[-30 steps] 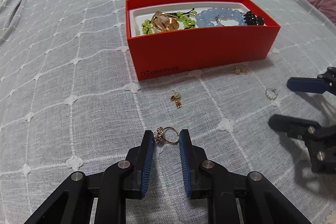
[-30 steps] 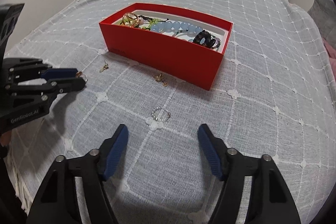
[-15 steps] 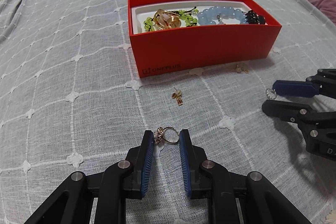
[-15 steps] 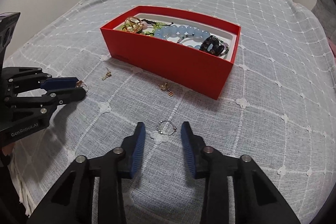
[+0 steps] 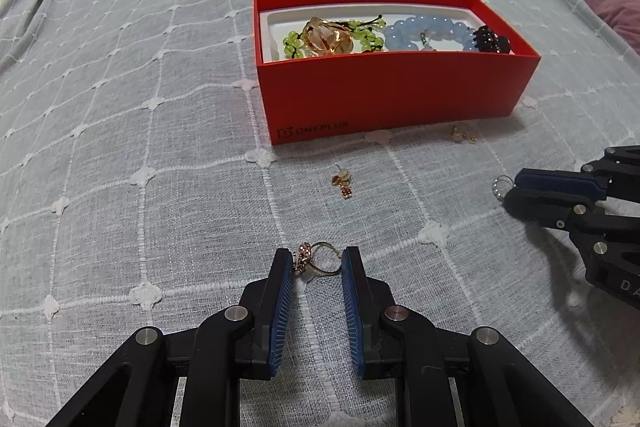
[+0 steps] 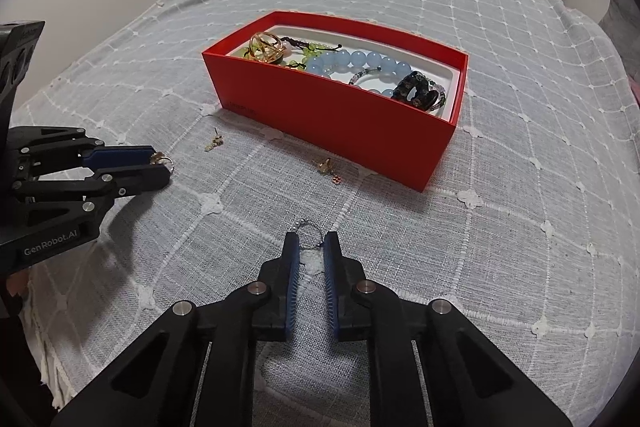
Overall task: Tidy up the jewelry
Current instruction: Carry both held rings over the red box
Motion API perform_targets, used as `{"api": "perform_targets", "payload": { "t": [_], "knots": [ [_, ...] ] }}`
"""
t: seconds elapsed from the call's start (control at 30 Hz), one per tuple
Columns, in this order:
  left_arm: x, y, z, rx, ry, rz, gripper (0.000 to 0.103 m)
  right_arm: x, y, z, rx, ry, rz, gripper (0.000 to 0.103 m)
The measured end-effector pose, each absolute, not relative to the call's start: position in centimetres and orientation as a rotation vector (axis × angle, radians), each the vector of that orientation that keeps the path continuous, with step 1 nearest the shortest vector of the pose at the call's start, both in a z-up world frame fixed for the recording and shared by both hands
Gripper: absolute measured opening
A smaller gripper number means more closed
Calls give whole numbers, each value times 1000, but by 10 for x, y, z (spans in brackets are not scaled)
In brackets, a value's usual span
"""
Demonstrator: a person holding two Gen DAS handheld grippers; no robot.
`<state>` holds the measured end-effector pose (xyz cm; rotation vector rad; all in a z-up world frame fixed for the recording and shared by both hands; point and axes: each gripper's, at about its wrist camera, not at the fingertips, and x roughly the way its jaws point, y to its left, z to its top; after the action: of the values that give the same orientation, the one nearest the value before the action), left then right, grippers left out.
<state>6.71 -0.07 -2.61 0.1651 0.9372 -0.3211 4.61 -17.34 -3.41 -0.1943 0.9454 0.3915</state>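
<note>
Red box (image 5: pixel 394 95) sits open on the grey quilted bedspread (image 5: pixel 120 131); it serves as the landmark. Inside it: a green bead strand (image 5: pixel 294 41), a gold ornament (image 5: pixel 330 37), a pale blue bead bracelet (image 5: pixel 424 31) and a black beaded piece (image 5: pixel 490 39). Left gripper (image 5: pixel 317 261), in front of the box on the near side, is clamped on a gold ring (image 5: pixel 320 261) with a stone-set top, pads touching it on both sides. Right gripper (image 6: pixel 309 241), also in front of the box, is closed on a silver beaded ring (image 6: pixel 309 233) held at the fingertips. Two gold earrings lie loose on the bedspread: one earring (image 5: pixel 344 183) just in front of the box's front wall, the other earring (image 5: pixel 460 135) close against that wall toward its right end.
</note>
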Motion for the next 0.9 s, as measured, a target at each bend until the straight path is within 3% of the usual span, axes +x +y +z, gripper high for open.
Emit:
{"api": "perform_targets", "payload": {
  "t": [0.2, 0.37, 0.43, 0.57, 0.73, 0.9],
  "knots": [
    [68, 0, -26, 161, 939, -320, 19, 44, -174, -31, -195, 942, 401, 6],
    [68, 0, -26, 162, 940, -320, 19, 40, -177, -30, -191, 946, 431, 9],
    [68, 0, -26, 162, 939, -320, 19, 39, -176, -31, -202, 942, 448, 17],
    [68, 0, -26, 162, 940, -320, 19, 40, -172, -33, -218, 937, 460, 50],
    [68, 0, -26, 162, 939, -320, 19, 47, -165, -34, -238, 928, 451, 48],
    [68, 0, -26, 162, 941, -319, 19, 49, -158, -35, -269, 918, 465, 25]
  ]
}}
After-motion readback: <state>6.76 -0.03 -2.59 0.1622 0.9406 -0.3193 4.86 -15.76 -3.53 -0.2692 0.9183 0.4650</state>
